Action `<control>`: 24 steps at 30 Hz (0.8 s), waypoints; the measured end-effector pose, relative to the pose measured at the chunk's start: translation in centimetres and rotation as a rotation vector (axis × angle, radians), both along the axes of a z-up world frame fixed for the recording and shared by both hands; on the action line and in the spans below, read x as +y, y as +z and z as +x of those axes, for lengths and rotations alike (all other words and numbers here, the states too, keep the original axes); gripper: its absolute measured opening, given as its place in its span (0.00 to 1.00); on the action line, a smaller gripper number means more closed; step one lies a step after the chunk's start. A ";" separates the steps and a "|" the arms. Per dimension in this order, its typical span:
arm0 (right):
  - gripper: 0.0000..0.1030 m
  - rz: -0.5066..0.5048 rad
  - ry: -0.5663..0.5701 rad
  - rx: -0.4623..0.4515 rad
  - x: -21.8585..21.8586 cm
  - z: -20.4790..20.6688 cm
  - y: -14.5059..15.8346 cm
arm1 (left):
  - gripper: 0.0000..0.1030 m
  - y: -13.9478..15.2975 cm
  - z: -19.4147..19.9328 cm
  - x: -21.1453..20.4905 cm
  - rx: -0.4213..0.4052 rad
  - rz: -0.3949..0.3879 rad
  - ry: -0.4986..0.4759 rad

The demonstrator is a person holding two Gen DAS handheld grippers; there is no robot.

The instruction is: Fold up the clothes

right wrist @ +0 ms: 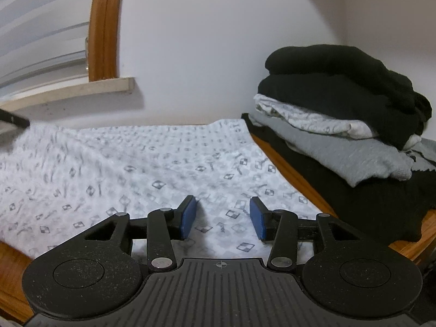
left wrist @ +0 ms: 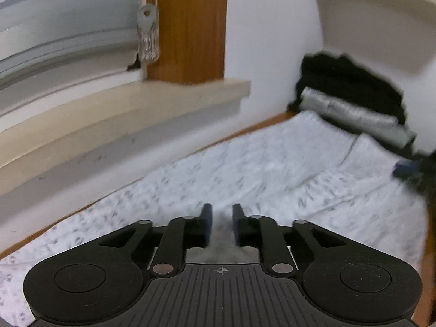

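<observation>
Nearest to us in the left wrist view, the left gripper (left wrist: 222,219): black linkage, blue pads, jaws drawn narrow with a raised ridge of pale cloth between them; blur keeps us from telling whether the pads actually press on it. That cloth is the white patterned garment (left wrist: 245,169), spread flat over a wooden bench (left wrist: 261,124), whose orange-brown edge shows along the wall. The garment carries a faint grey repeated print and a fold line running toward the far right. Beyond it, against the white wall (left wrist: 267,41), we note a stack of folded clothes (left wrist: 351,100), black on top, grey below. To the left, a pale window sill (left wrist: 136,103), a wooden window frame (left wrist: 188,27) and a blind pull (left wrist: 148,35) hanging beside it. In the right wrist view, the right gripper (right wrist: 222,216) is low over the same garment (right wrist: 163,163), jaws apart, blue pads (right wrist: 188,218) clear of each other, printed cloth lying flat in the gap and nothing clamped. The stack (right wrist: 340,114) sits just to the right of the garment, on a black layer that drapes over the bench edge. A dark tip at the far left edge of this view is too blurred to identify.
</observation>
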State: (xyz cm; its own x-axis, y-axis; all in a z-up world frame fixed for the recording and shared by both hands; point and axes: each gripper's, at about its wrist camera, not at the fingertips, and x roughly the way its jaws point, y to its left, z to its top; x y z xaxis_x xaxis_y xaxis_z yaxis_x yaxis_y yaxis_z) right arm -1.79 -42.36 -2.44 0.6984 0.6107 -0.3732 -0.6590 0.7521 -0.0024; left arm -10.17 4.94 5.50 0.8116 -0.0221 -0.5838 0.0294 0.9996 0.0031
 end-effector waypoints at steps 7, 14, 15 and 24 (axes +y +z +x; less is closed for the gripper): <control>0.50 -0.022 -0.049 -0.014 -0.8 0.4 0.2 | 0.53 0.7 -5.4 1.5 -0.001 0.014 0.039; 0.51 -0.046 -0.090 0.028 -1.5 1.4 0.9 | 0.64 3.1 -17.0 6.2 -0.024 0.064 0.202; 0.51 -0.051 -0.089 0.026 -1.0 1.3 1.2 | 0.65 3.1 -18.8 6.8 -0.022 0.080 0.232; 0.53 -0.077 0.185 -0.022 8.9 -4.9 4.5 | 0.72 0.9 -29.3 12.9 0.002 0.104 0.438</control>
State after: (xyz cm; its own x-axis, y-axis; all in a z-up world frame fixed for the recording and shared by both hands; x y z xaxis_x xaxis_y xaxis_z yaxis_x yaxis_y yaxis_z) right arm -6.69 -33.43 2.08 0.5853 0.6996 -0.4099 -0.7851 0.6153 -0.0710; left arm -39.44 17.85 6.38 0.7301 0.3825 -0.5663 -0.3968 0.9120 0.1044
